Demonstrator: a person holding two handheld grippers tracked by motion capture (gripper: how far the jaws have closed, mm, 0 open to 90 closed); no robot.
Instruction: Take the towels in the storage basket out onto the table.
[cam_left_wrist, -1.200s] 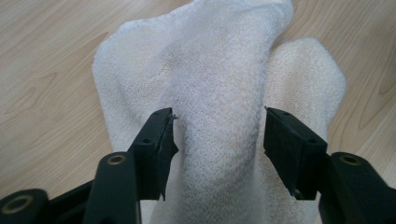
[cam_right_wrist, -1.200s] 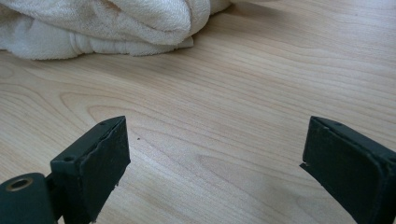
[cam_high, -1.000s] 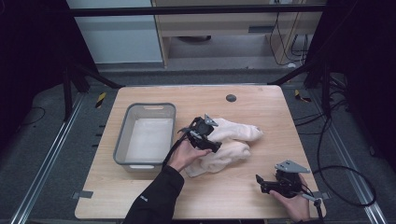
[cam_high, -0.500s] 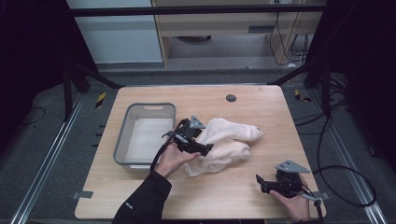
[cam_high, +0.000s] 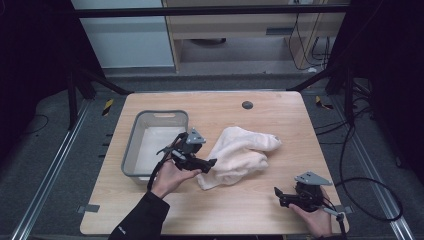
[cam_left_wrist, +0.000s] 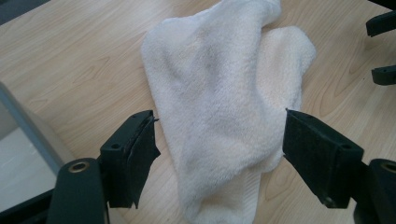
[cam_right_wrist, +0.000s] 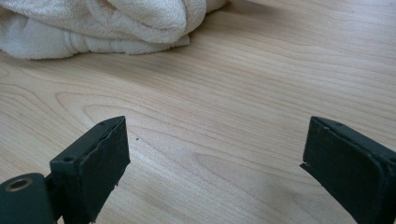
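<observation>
From above, a wooden surface stands on a dark floor, carrying a grey bin at its left and a crumpled white towel near the middle. The left hand-held gripper sits between bin and towel, its tips at the towel's left edge. The right hand-held gripper rests near the front right corner, apart from the towel.

In the left gripper view, the jaws stand released, wide apart, straddling the towel beneath them.

In the right gripper view, the jaws gape over bare wood, with the towel lying ahead, well clear.
</observation>
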